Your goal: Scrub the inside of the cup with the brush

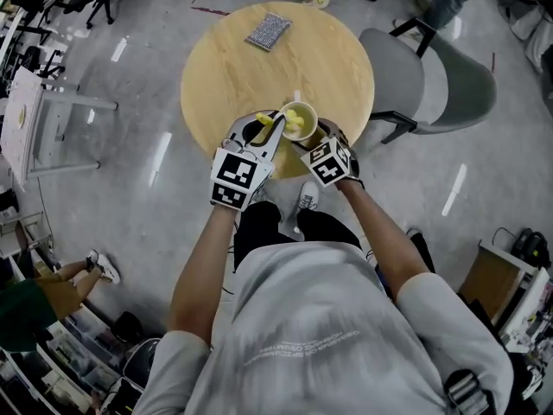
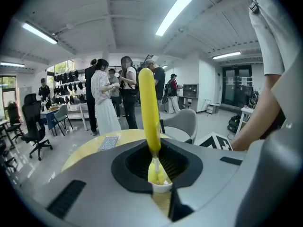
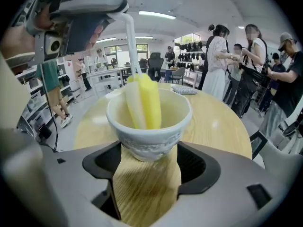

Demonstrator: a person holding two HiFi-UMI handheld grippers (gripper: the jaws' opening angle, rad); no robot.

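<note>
Looked steeply down on a round wooden bench (image 1: pixel 225 76). Held a pale cup (image 1: pixel 303 107) at its near edge with the right gripper (image 1: pixel 316 137), fingers at the cup's side. Held a yellow brush (image 1: pixel 295 127) slanting over the rim into the cup with the left gripper (image 1: pixel 262 133). Showed a grey patterned mat (image 1: pixel 269 31) at the far edge, well apart, and a grey chair (image 1: pixel 449 85) beside the bench.

round table (image 1: pixel 226 83) | patterned pad (image 1: pixel 269 31): on table, far side | grey chair (image 1: pixel 449 89): beside table, right | people (image 2: pixel 105 98): beyond table
</note>
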